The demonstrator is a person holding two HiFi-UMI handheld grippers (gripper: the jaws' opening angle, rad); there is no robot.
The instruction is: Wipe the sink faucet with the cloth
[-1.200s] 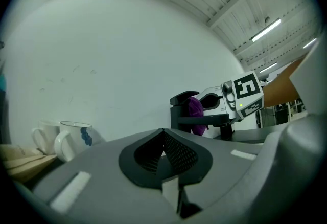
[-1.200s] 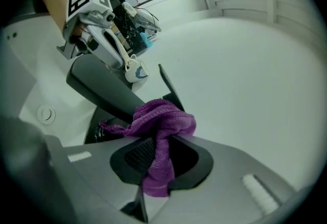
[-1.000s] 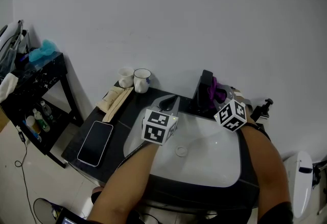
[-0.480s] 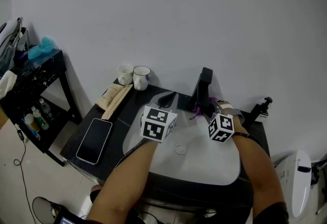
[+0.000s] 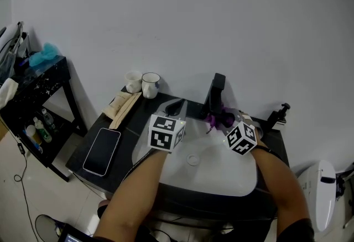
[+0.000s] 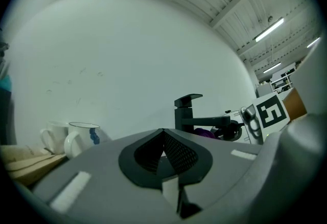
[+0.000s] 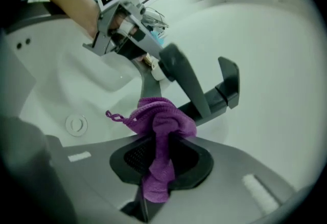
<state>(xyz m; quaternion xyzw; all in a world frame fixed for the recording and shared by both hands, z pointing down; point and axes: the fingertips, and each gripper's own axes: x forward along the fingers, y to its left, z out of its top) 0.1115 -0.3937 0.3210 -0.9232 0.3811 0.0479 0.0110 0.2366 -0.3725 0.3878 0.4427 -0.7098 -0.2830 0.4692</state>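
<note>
Right gripper view shows the right claw (image 7: pixel 155 164) clamped on a bunched purple knitted cloth (image 7: pixel 162 120). The cloth's free end is thrust forward to the spout of the matte black square sink faucet (image 7: pixel 189 85) at the back edge of the white sink basin (image 7: pixel 76 80), apparently so fabric, not claw, meets the metal. The left claw (image 6: pixel 163 152), pressed together and empty, hovers by the basin's left rim, likely to leave room.
</note>
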